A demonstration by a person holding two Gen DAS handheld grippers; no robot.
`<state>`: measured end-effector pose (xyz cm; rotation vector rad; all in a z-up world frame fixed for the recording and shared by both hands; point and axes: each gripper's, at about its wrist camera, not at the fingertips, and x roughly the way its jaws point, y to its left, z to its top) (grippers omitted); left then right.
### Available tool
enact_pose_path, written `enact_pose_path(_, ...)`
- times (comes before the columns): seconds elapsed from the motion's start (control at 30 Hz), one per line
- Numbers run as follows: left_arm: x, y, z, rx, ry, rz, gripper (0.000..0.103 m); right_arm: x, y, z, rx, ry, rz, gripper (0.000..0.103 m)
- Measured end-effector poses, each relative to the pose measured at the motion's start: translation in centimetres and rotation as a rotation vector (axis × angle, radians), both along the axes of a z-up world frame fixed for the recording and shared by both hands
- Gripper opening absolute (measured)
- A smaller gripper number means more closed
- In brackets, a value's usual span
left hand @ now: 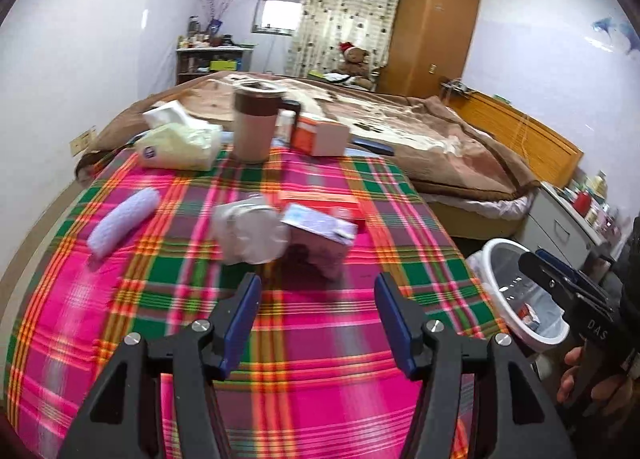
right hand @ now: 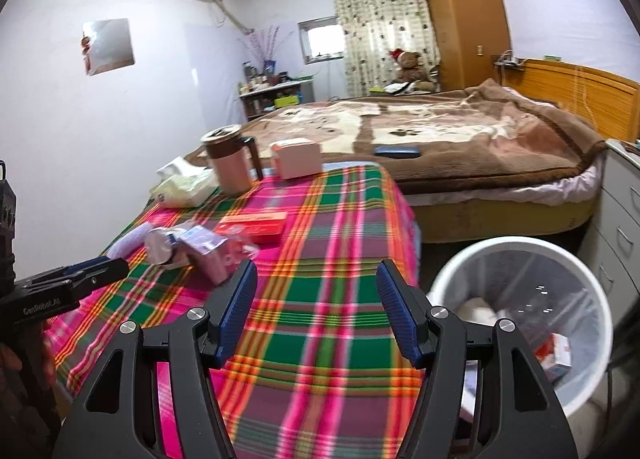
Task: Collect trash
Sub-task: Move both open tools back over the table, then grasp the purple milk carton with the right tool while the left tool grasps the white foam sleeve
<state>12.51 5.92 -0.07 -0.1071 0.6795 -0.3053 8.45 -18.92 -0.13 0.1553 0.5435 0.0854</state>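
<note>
bin part filled, table not yet cleared

our left gripper (left hand: 316,323) and right gripper (right hand: 316,311) both stand apart, empty. beside the plaid table (left hand: 320,379), the bin (right hand: 520,259) already holds some trash; on the table, a purple carton (left hand: 320,243), crumpled plastic (left hand: 248,235) and an orange box (left hand: 320,199) remain.

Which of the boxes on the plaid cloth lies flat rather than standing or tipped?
The flat orange box mid-table; the pink carton stands by the mug, and the purple box is tipped.
</note>
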Motion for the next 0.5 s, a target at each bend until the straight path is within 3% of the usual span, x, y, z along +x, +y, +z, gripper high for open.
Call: enact_pose_path(0.5, 3.0, 9.0, -1.0, 0.026, 0.015, 0.156, 0.062, 5.1, 6.8, -1.6, -0.047, 0.108, 0.193, 0.063)
